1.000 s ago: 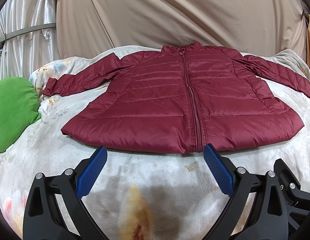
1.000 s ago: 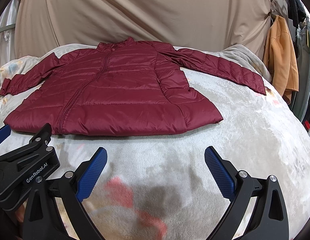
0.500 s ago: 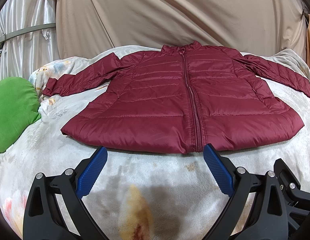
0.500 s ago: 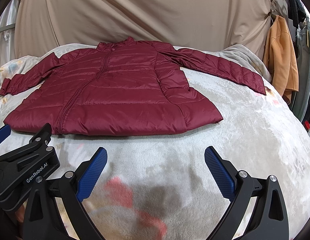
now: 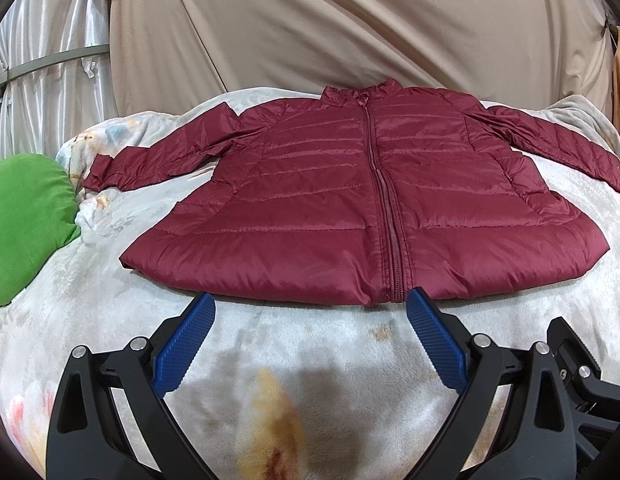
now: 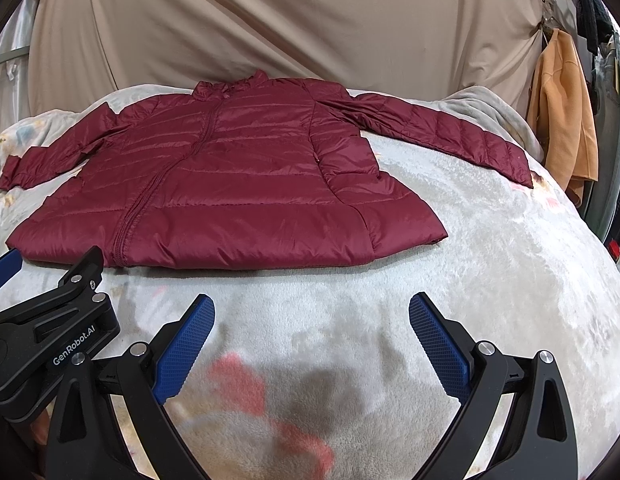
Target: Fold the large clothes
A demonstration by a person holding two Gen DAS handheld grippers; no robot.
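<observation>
Jacket (image 5: 329,208) in maroon quilted fabric lies flat and zipped on the pale fleece blanket (image 5: 310,344), collar at the far side, hem nearest the cameras, both sleeves spread outward; its left-view sleeve ends near a green cushion (image 5: 26,220), and in the right wrist view the other sleeve (image 6: 449,136) reaches toward an orange garment (image 6: 565,120) hanging at the edge; a beige cloth backdrop (image 5: 349,28) hangs behind. The left gripper (image 5: 310,314) hovers just short of the hem, its blue fingers (image 5: 184,346) spread wide and holding nothing; the right gripper (image 6: 310,320) sits beside it over bare blanket, fingers (image 6: 439,346) likewise released and apart from the jacket.
</observation>
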